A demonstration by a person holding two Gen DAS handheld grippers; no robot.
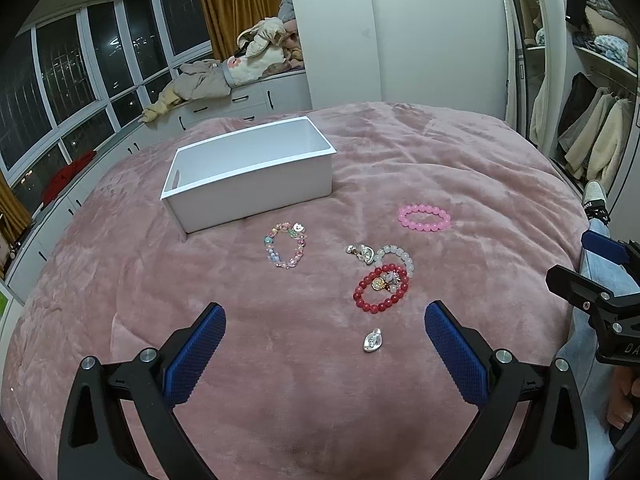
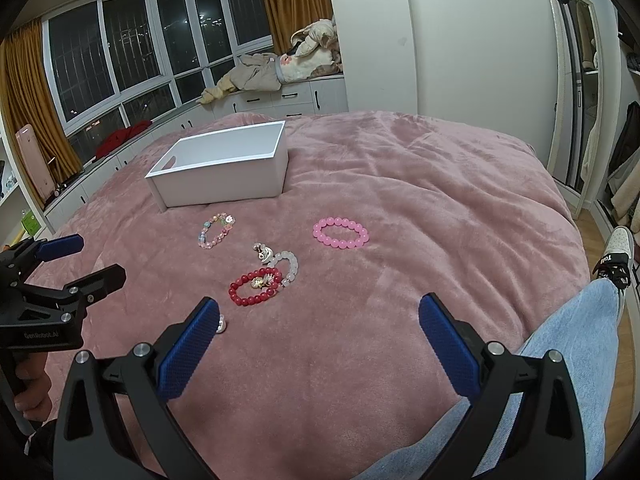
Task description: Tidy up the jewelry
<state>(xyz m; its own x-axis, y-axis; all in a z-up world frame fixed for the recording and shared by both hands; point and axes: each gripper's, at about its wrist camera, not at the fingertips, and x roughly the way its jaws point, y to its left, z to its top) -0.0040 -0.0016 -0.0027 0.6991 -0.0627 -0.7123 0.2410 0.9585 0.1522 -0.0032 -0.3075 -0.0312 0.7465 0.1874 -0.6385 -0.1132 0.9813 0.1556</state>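
Both tools, left tool (image 1: 322, 326) and right tool (image 2: 316, 320), gape wide above a plush pink bed (image 1: 460, 152); beaded bracelets lie near a smooth white box (image 1: 248, 178).

i see a dusty pink bed (image 1: 440, 152) cover under a plain white box (image 1: 256, 184). one bracelet (image 1: 424, 218) is bright pink, one (image 1: 380, 290) deep red with a gold charm, one (image 1: 394, 254) milky white, one (image 1: 286, 245) mixed pastel beads. a pendant (image 1: 373, 340) is silver. my tongs (image 1: 325, 312) are black with blue dimpled pads (image 1: 196, 356). curtains (image 2: 288, 0) are mustard gold.
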